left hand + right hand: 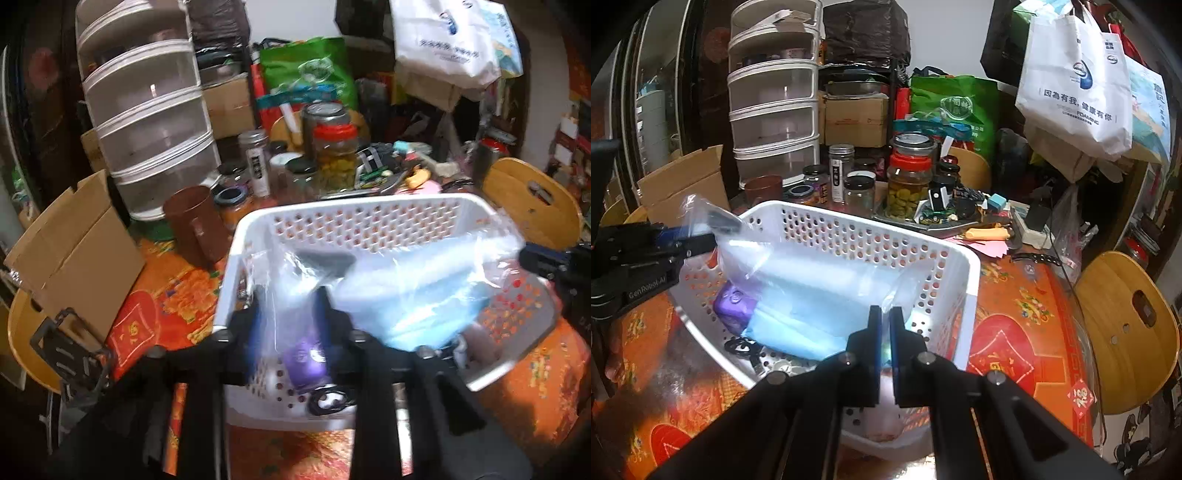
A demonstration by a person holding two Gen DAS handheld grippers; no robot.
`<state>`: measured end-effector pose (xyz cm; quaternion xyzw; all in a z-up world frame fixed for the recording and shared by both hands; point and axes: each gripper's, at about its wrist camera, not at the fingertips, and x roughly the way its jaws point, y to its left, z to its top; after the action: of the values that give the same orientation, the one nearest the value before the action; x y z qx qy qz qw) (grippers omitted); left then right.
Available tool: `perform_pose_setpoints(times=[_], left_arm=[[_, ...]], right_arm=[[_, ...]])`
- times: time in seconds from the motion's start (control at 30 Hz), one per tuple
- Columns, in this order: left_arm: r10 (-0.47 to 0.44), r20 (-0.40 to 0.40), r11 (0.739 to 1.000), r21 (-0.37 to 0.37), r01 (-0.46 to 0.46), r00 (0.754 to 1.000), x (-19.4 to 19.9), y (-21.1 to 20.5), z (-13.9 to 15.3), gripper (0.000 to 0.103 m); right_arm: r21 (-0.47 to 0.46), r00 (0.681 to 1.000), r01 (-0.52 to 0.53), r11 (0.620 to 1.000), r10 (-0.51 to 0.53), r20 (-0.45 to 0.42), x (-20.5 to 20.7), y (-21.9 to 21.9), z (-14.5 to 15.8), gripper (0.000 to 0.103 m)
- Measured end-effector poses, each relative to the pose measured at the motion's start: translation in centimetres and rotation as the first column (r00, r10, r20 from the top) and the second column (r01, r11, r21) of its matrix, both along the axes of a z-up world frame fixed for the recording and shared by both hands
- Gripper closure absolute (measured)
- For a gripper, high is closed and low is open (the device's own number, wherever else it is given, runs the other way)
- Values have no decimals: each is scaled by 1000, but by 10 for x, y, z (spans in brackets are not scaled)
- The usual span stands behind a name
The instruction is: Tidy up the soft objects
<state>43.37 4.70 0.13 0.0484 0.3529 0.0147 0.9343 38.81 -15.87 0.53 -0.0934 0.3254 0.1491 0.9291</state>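
Plastic, clear and crinkled: a bag [812, 291] of pale blue masks hangs low inside the white basket [960, 295], slung between two claws. Nearest the basket's front rim, the right claw [885, 325] has its blue pads pressed together on the bag's right corner, film pinched between them. The left claw [291, 317], at the basket's left rim, is another story: its jaws stand apart, with a flap of film lying loosely in the gap, so I'd say no grip there now.

The bag's long axis runs across the basket, left rim to right rim, and the right hand looks like the only one carrying it. So the coming move, as I judge it, turns on that pinch: the bag lies straight ahead of and below the right claw, ready to settle on the basket floor once those pads part.

Left wrist view shows the open gap up close; right wrist view shows the left claw only side-on at the far rim. A purple pouch [733, 306] sits under the bag's left end. Beyond the basket, jars [908, 184] crowd the orange worktop [1015, 325].
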Motion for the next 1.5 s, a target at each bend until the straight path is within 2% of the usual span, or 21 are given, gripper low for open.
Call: perform_pose_setpoints(times=[0.03, 0.07, 0.13, 0.2, 0.23, 0.27, 0.33, 0.37, 0.43, 0.67, 0.9, 1.0, 1.17, 1.3, 1.4, 1.5], left_arm=[[18, -3, 1000, 12, -18, 1000, 2, 2, -4, 28], [28, 0, 999, 21, -28, 1000, 3, 3, -7, 14], [31, 33, 999, 36, -32, 999, -3, 4, -9, 11], [22, 47, 999, 28, -23, 999, -10, 5, -7, 11], [19, 49, 1000, 19, -20, 999, -14, 5, -4, 8], [16, 55, 1000, 9, -16, 998, -18, 6, -2, 5], [7, 63, 1000, 12, -8, 998, -26, 4, 3, 4], [3, 70, 1000, 23, -5, 998, -30, 2, 5, 4], [1, 76, 999, 33, -3, 997, -38, -1, 9, 3], [-14, 68, 1000, -15, 15, 998, -62, -1, 15, 0], [-3, 58, 1000, -11, 4, 998, -103, -9, 21, 0], [7, 70, 1000, -16, -6, 998, -135, -11, 29, 0], [29, 118, 999, -45, -23, 993, -213, -8, 48, 0], [29, 160, 996, -83, -16, 987, -275, -4, 56, 0], [44, 166, 997, -74, -32, 985, -310, -6, 57, 0], [67, 178, 997, -55, -58, 982, -342, -8, 54, 0]], right_arm=[[4, 1000, 4, 1000, -4, -13, 2, -2, -3, 100], [10, 1000, 3, 1000, -3, -23, 3, -2, -5, 100], [15, 1000, 12, 1000, -12, -21, 1, -7, -9, 96], [16, 999, 22, 1000, -21, -36, 1, -13, -11, 78], [22, 999, 24, 999, -23, -41, 0, -16, -11, 57], [24, 999, 28, 999, -27, -33, -2, -18, -11, 30], [20, 999, 32, 999, -32, -1, -8, -20, -7, 3], [32, 1000, 27, 999, -27, -3, -11, -22, -5, 0], [42, 1000, 17, 999, -16, -10, -15, -23, -3, 0], [74, 1000, -3, 997, 4, -7, -36, -27, 3, 0], [115, 1000, -17, 993, 19, -18, -70, -30, 11, 0], [133, 1000, -20, 991, 19, 6, -96, -33, 22, 0], [114, 996, -8, 993, -2, 86, -163, -38, 41, 0], [104, 997, 39, 994, -46, 67, -212, -44, 39, 0], [121, 997, 49, 991, -56, 58, -244, -49, 30, 0], [94, 993, 106, 990, -111, 41, -270, -51, 23, 0]])
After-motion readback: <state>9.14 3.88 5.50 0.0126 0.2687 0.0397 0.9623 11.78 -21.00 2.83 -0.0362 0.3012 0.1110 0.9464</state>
